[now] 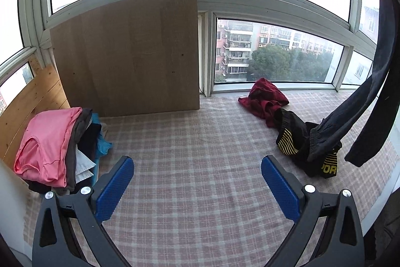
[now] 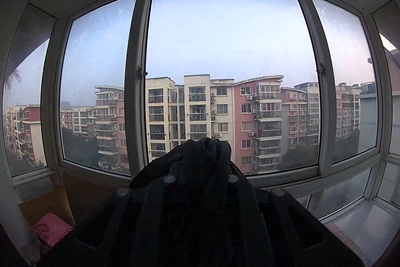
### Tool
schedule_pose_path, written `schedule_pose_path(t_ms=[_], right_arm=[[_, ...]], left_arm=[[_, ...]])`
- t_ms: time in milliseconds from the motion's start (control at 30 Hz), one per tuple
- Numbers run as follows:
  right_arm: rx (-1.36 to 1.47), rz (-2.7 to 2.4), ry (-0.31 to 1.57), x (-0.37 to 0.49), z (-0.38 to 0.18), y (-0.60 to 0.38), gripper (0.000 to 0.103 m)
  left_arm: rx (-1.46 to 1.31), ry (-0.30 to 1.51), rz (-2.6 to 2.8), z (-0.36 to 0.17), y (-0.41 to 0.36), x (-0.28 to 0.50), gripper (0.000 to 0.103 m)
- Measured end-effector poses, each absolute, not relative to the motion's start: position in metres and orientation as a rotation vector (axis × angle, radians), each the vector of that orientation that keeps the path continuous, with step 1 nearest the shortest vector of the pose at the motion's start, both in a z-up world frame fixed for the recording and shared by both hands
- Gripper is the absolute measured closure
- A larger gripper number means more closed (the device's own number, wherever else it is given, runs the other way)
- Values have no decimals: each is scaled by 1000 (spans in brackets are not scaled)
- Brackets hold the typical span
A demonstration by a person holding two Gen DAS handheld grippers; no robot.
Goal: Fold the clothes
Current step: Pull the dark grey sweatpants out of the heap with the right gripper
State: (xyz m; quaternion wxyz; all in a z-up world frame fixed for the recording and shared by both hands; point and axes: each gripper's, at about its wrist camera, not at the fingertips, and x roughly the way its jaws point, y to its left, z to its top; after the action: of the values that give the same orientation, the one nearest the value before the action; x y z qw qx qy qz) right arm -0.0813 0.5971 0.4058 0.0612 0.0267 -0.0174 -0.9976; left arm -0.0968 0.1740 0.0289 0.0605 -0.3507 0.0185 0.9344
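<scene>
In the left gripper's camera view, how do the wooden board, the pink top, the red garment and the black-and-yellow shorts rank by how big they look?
Largest to smallest:
1. wooden board
2. pink top
3. black-and-yellow shorts and red garment look alike in size; the shorts are partly covered by the hanging dark garment, so I won't rank them.

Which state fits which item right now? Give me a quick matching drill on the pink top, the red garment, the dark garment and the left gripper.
Items:
1. pink top
2. red garment
3. dark garment
4. left gripper

States:
A. crumpled on the checked cloth near the window
B. open, nothing between its fingers
C. on top of the folded stack
D. hanging in the air, pinched by the right gripper

Pairs: 1-C, 2-A, 3-D, 4-B
</scene>
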Motion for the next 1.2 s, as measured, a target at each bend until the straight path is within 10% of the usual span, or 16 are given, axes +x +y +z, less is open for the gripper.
schedule_pose_path(t_ms=[500,633,733,1200], right_arm=[[1195,-2067,-68,-147,47,377,82],[1230,-2196,-158,-158,27,440,76],[1199,-2555,-110,-175,29,520,34],[1518,-2543,255,-338,-82,585,34]], left_arm=[[-1127,5,2974,23,111,-85,1],[-1166,28,2988,15,104,-84,1],[-1197,57,2968,7,113,-88,1],[-1293,227,2743,-23,212,-114,1]])
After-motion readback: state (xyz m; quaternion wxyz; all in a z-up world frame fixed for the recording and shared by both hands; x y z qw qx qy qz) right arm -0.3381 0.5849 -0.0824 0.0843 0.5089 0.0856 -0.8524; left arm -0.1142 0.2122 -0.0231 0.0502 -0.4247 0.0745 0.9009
